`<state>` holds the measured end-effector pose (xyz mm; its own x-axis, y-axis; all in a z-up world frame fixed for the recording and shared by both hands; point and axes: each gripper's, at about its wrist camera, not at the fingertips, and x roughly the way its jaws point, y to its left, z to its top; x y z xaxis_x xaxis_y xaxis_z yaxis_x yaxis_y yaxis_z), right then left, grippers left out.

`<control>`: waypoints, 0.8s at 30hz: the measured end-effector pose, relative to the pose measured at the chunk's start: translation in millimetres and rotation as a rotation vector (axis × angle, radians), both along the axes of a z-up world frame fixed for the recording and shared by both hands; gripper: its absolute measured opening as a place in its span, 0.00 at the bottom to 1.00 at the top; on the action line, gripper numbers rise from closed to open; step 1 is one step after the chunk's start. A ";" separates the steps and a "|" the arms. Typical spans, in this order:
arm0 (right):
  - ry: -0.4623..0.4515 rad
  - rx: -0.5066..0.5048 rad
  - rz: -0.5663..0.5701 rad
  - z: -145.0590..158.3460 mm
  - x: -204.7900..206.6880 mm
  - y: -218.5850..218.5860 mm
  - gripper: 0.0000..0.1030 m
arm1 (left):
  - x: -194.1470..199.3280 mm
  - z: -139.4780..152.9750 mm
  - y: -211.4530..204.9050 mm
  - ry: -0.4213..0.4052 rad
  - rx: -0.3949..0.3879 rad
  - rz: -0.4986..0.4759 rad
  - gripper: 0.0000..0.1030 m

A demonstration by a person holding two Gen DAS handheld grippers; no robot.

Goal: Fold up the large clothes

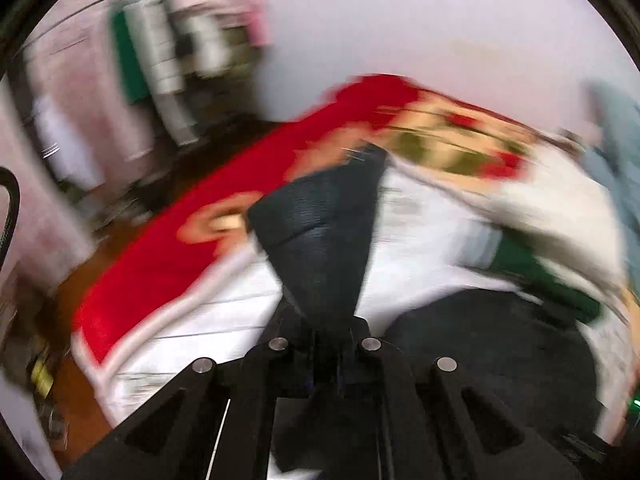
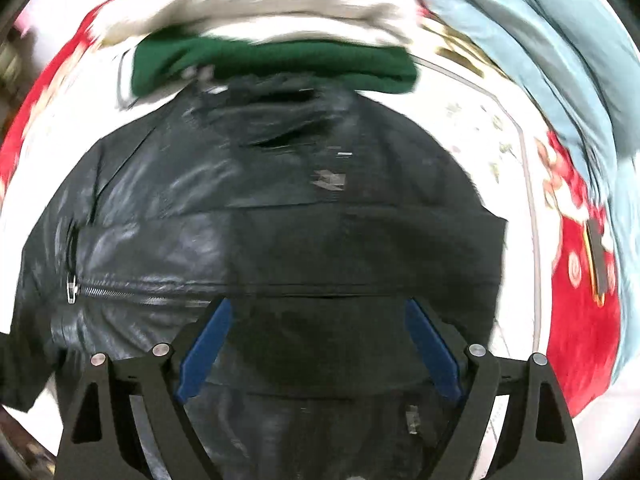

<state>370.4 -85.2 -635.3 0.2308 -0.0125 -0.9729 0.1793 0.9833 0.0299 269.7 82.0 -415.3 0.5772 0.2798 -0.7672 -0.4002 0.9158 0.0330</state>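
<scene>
A black leather jacket (image 2: 280, 208) lies spread on a bed, its zipper (image 2: 120, 292) at the left. My right gripper (image 2: 318, 344) is open just above the jacket's near part, blue pads (image 2: 206, 348) wide apart, nothing between them. In the blurred left wrist view my left gripper (image 1: 324, 320) is shut on a flap of the black jacket (image 1: 320, 240), which stands up from between the fingers. More of the jacket (image 1: 492, 344) lies at the lower right there.
The bed cover is white (image 2: 472, 120) with a red flowered border (image 2: 580, 312). A green garment (image 2: 276, 64) and a cream one (image 2: 260, 8) lie beyond the jacket, pale blue bedding (image 2: 540, 40) at the right. Hanging clothes (image 1: 160, 60) and wooden floor (image 1: 76, 400) lie left.
</scene>
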 end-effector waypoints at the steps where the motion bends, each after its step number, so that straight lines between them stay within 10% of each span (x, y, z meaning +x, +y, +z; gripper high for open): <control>1: 0.006 0.019 -0.033 0.9 -4.0 -17.3 0.87 | 8.9 0.7 -20.7 0.003 -0.015 -0.047 0.03; 9: 0.050 0.030 -0.243 -7.5 -46.7 -146.6 0.87 | 49.9 -51.8 -238.1 0.149 -0.123 -0.493 0.04; 17: 0.124 0.052 -0.344 -31.9 -88.7 -214.6 0.87 | 53.6 -105.2 -283.6 0.307 -0.117 -0.557 0.12; 18: 0.128 0.063 -0.349 -32.7 -92.5 -216.6 0.87 | 52.9 -104.9 -283.0 0.311 -0.130 -0.561 0.19; 20: 0.142 0.087 -0.354 -35.0 -97.5 -219.6 0.87 | 54.8 -106.3 -283.1 0.315 -0.180 -0.569 0.90; 24: 0.174 0.106 -0.345 -31.8 -107.4 -211.9 0.87 | 52.4 -105.0 -277.1 0.316 -0.251 -0.560 0.97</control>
